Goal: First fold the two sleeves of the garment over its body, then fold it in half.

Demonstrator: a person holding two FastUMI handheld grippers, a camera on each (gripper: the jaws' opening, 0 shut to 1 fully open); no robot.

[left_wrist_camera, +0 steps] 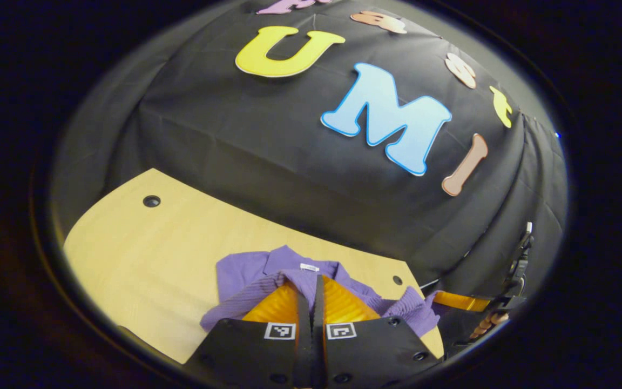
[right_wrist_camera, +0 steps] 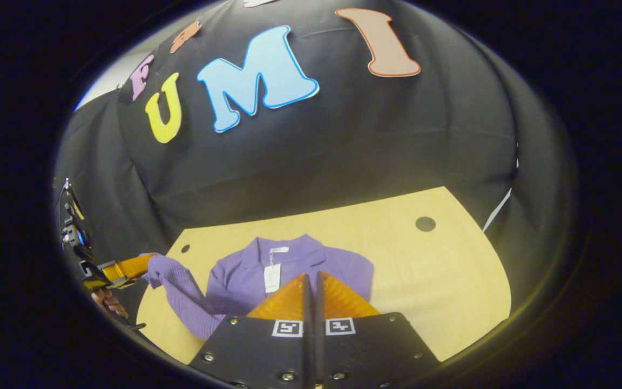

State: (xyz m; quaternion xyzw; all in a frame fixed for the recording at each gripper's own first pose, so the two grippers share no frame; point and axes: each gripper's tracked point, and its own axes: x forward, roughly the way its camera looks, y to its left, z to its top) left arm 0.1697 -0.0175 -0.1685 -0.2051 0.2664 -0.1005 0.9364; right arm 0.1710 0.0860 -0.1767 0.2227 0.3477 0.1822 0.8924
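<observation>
Item: purple ribbed knit garment (right_wrist_camera: 300, 258), collar toward the booth wall, lying flat on the pale wooden bench (right_wrist_camera: 424, 270) near its front edge. A white hang tag (right_wrist_camera: 271, 278) rests on the chest below the collar.

Sleeve (right_wrist_camera: 176, 289): lifted off the bench, running from the garment's side up to the left gripper (right_wrist_camera: 146, 263), whose fingers are clamped on the cuff end. In the left gripper view the fabric drapes over the tips of the left gripper (left_wrist_camera: 317, 278).

Right gripper (right_wrist_camera: 311, 275): fingers pressed together, over the garment's body; whether fabric lies between them cannot be told. In the left gripper view it (left_wrist_camera: 436, 296) sits just beside the cuff.

Bench fittings: round dark hole (right_wrist_camera: 425, 223) near the far corner.
</observation>
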